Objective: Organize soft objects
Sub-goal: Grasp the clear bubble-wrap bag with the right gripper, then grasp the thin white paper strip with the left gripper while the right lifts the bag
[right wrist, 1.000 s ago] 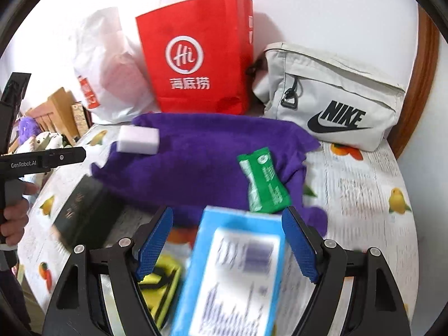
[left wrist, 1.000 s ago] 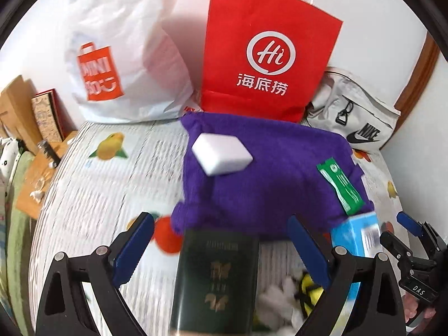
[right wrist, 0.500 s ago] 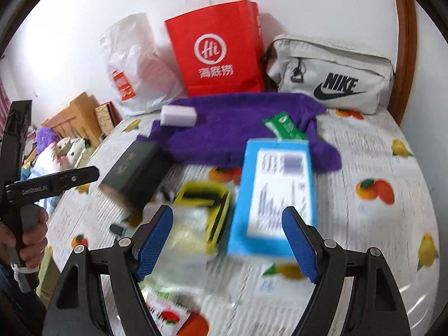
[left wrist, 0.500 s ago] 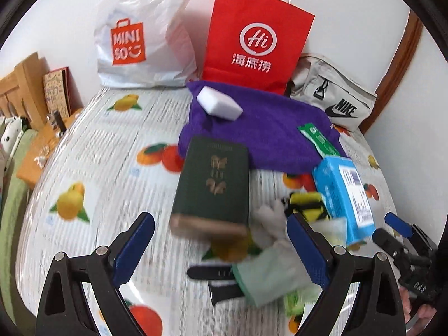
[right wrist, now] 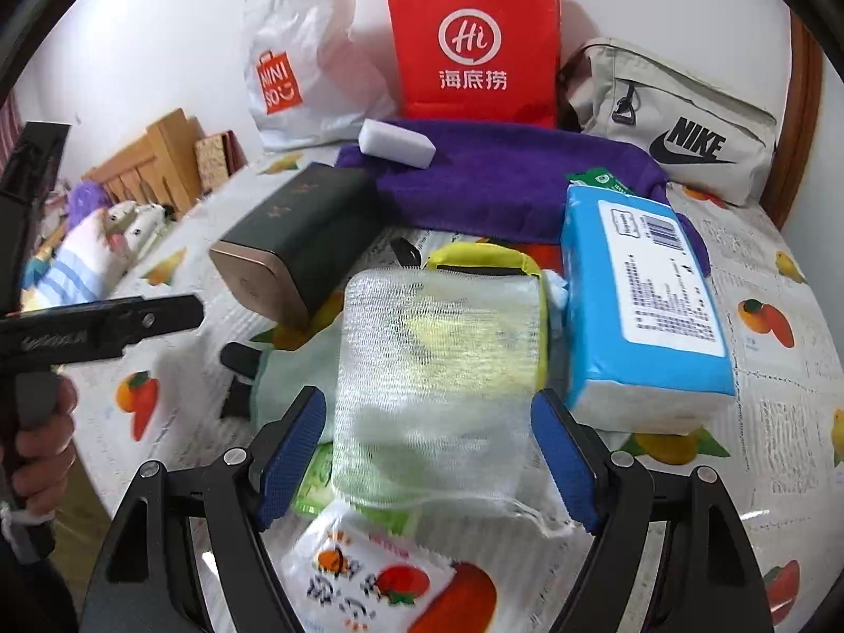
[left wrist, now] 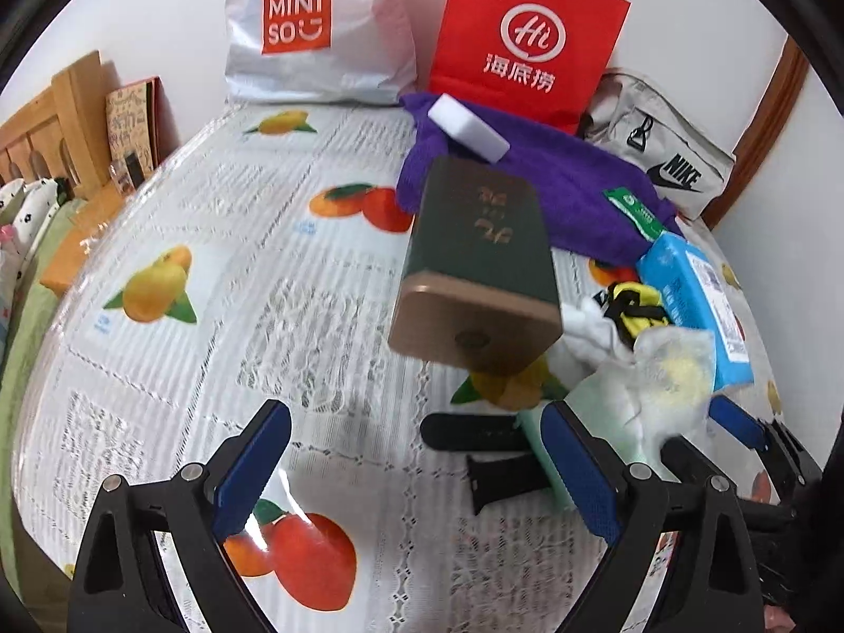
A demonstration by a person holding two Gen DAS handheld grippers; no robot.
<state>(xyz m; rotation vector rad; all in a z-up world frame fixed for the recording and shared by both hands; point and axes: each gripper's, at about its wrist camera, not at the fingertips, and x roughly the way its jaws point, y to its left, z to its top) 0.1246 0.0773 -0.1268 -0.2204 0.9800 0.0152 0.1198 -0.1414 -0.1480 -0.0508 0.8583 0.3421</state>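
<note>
Nothing looks sorted yet: both hand-held grippers, right [right wrist: 427,453] and left [left wrist: 416,467], hang spread and empty. Mesh pouch [right wrist: 438,364] lies just ahead of the right one, purple towel [right wrist: 501,174] beyond, still cluttered.

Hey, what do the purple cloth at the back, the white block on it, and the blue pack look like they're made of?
Purple cloth: soft fleece or terry by its fuzzy matte nap. White block: probably foam sponge, matte with rounded edges. Blue pack: glossy plastic film around what looks like tissue, printed label and barcode on top.
</note>
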